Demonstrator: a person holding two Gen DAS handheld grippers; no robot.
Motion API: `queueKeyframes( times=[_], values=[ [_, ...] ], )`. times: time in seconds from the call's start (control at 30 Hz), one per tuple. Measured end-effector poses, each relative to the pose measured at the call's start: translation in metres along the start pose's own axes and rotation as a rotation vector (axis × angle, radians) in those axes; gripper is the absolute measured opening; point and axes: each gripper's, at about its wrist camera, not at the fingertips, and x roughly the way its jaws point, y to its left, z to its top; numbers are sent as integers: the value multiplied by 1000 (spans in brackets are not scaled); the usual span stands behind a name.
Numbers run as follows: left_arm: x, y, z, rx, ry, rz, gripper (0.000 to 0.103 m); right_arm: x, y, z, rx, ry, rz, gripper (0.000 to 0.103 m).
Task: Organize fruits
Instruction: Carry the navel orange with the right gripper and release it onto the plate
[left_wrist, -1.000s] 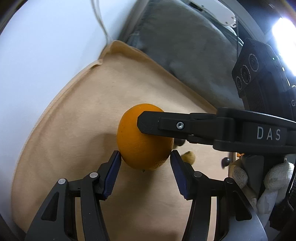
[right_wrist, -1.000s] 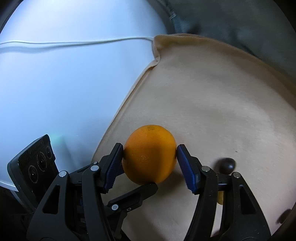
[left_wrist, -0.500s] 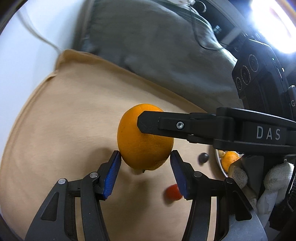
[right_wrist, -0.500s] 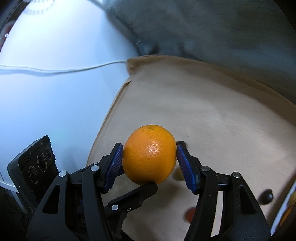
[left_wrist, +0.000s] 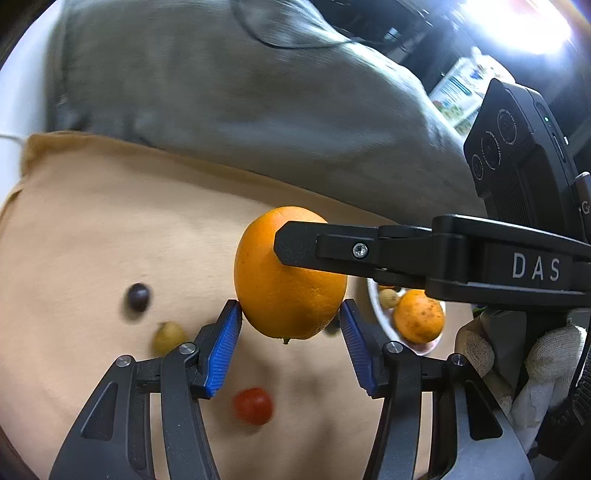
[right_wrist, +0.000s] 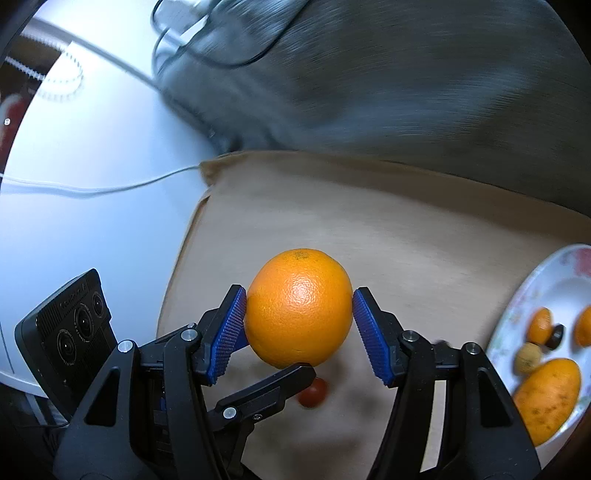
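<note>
right gripper (right_wrist: 299, 325) is clamped on the orange (right_wrist: 299, 306), both blue pads against its sides, fruit held up above the tan cloth (right_wrist: 406, 236). left gripper (left_wrist: 290, 345) sits under the same orange (left_wrist: 288, 280); one pad looks to touch it, the other sits just beside it, so cannot tell if it grips. on the cloth below: a cherry tomato (left_wrist: 253, 405), a dark grape (left_wrist: 138, 297), a small yellowish fruit (left_wrist: 168, 338), all apart from each other. plate (right_wrist: 524, 295) at the right edge of the cloth holds a mango (right_wrist: 546, 395) and small oranges (right_wrist: 540, 325). grey cushion (right_wrist: 406, 81) behind the cloth. motion blur in the background.
</note>
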Motion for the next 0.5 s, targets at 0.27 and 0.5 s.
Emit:
queueKeyframes(
  times=[0.27, 0.5],
  values=[
    [21, -35, 5, 59, 26, -47, 54, -32, -38, -6, 59, -49, -34, 63],
    [40, -61, 10, 98, 51, -77, 54, -59, -70, -15, 103, -81, -59, 63]
  ],
)
